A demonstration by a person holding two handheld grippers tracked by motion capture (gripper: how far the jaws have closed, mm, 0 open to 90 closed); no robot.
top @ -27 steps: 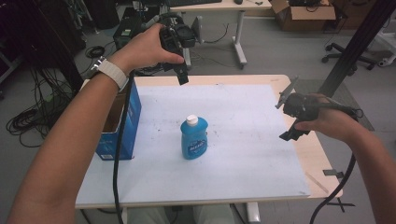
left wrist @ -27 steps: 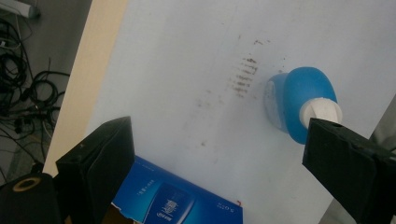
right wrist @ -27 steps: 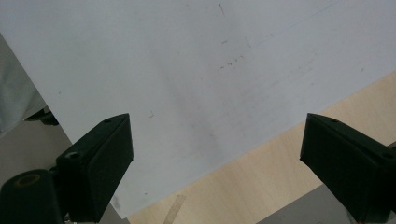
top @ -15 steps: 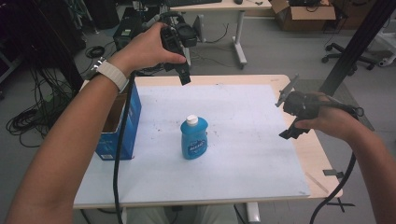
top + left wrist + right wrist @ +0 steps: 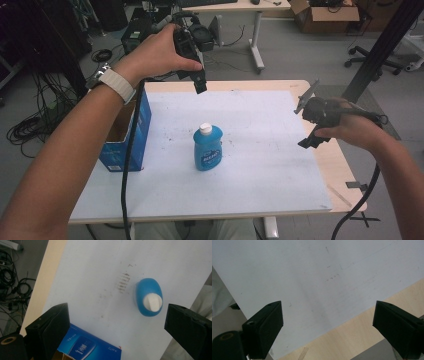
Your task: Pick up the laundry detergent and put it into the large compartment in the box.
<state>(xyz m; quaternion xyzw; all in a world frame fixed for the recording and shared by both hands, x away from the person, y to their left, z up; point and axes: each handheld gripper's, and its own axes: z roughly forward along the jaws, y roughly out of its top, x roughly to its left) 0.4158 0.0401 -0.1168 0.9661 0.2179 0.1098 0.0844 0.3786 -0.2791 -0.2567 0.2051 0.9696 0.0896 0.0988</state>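
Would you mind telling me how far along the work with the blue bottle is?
Nothing looks done yet: the bottle stands upright and capped on the white mat, beside the open blue box. In hand: the left tool hovers open above it. The right tool is open over the mat's edge. Grasping and moving the bottle are left.

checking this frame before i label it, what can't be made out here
- Blue bottle: label text too small and blurred in the high view; the left gripper view sees it from above, so the label is hidden.
- Blue box: contents hidden by the forearm in the high view; cut off by the bottom edge in the left gripper view.
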